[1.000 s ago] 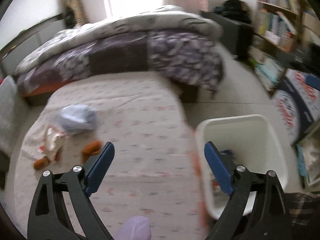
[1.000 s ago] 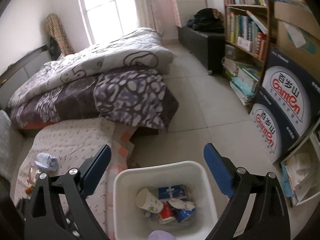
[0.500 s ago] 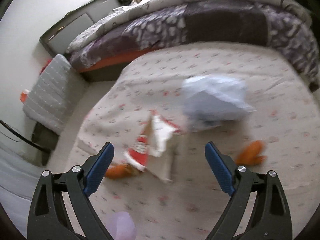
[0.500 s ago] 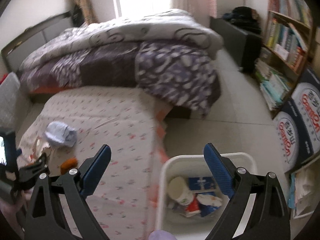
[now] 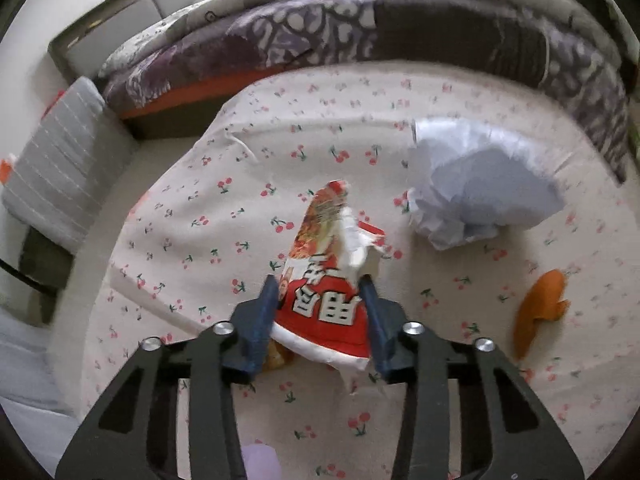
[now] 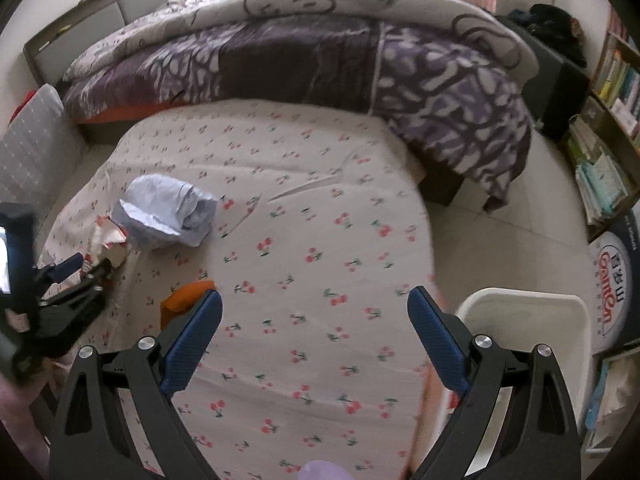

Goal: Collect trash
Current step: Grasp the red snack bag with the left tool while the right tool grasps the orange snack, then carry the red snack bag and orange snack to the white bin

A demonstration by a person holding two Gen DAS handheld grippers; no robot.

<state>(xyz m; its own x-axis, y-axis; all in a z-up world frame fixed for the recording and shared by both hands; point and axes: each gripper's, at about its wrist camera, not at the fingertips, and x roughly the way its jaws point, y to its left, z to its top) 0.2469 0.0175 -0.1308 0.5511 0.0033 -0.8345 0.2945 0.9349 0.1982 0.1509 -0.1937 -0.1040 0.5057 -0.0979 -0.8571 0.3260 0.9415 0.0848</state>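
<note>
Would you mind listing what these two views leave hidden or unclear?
- White bin: its inside is hidden by its own rim and the right gripper, right wrist view.
- Orange scrap under the red wrapper: mostly covered by the wrapper and left gripper, left wrist view.
- Orange peel: partly behind a right finger.

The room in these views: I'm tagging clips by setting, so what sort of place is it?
Most likely a bedroom at home: a bed with a cherry-print sheet, a purple quilt heaped at its head, and bookshelves along the wall.

We are closing our left gripper [image 5: 320, 300] on the red wrapper [image 5: 326, 280], right gripper [image 6: 314, 320] swinging off the bin [image 6: 528, 320].
</note>
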